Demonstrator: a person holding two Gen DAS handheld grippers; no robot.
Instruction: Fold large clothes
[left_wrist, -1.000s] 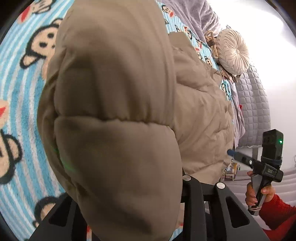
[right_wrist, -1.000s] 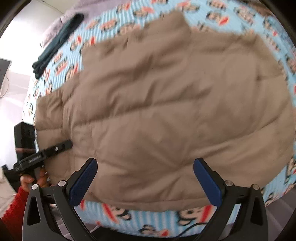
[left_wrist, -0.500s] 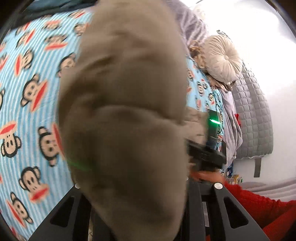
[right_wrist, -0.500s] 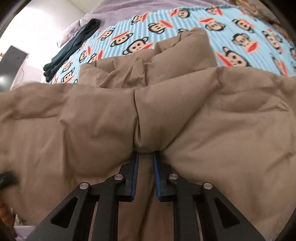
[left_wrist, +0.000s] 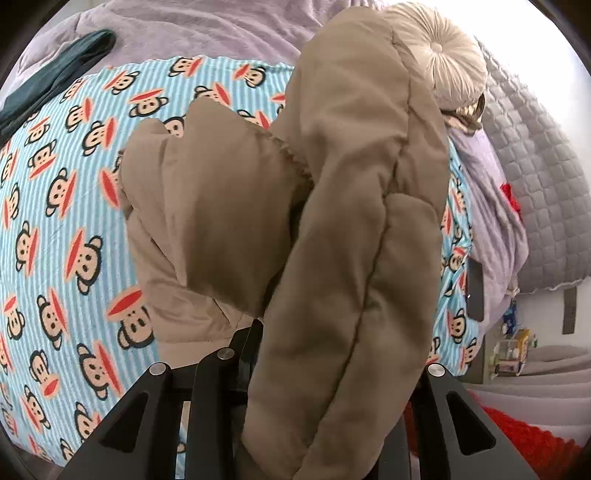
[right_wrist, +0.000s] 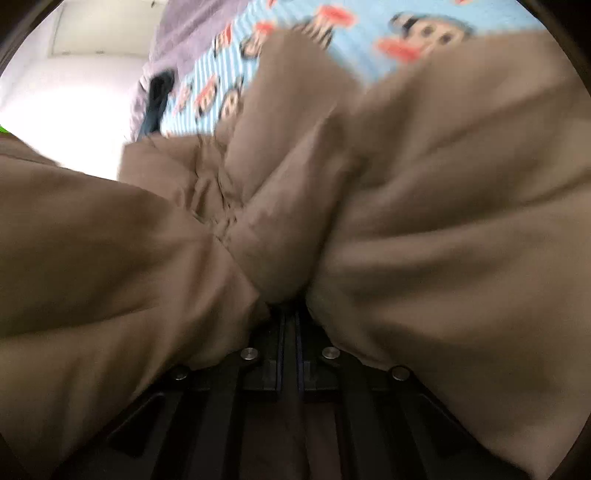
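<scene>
A tan puffy quilted jacket (left_wrist: 229, 206) lies partly bunched on a blue striped monkey-print blanket (left_wrist: 59, 229). My left gripper (left_wrist: 258, 332) is shut on a thick fold of the jacket, which drapes over its fingers and hides the tips. In the right wrist view my right gripper (right_wrist: 290, 314) is shut on a pinched fold of the same jacket (right_wrist: 443, 229), lifted off the bed. That view is blurred by motion. The jacket fills most of both views.
A round cream tufted cushion (left_wrist: 447, 55) and a grey quilted headboard (left_wrist: 532, 192) stand at the right. A lilac blanket (left_wrist: 207, 29) and a dark green garment (left_wrist: 62, 70) lie at the far side. A red sleeve (left_wrist: 517, 435) shows at bottom right.
My right gripper went from open over the flat jacket to shut on a fold and lifted it. My left gripper carried its fold up and over, so the jacket now bunches toward the middle.
</scene>
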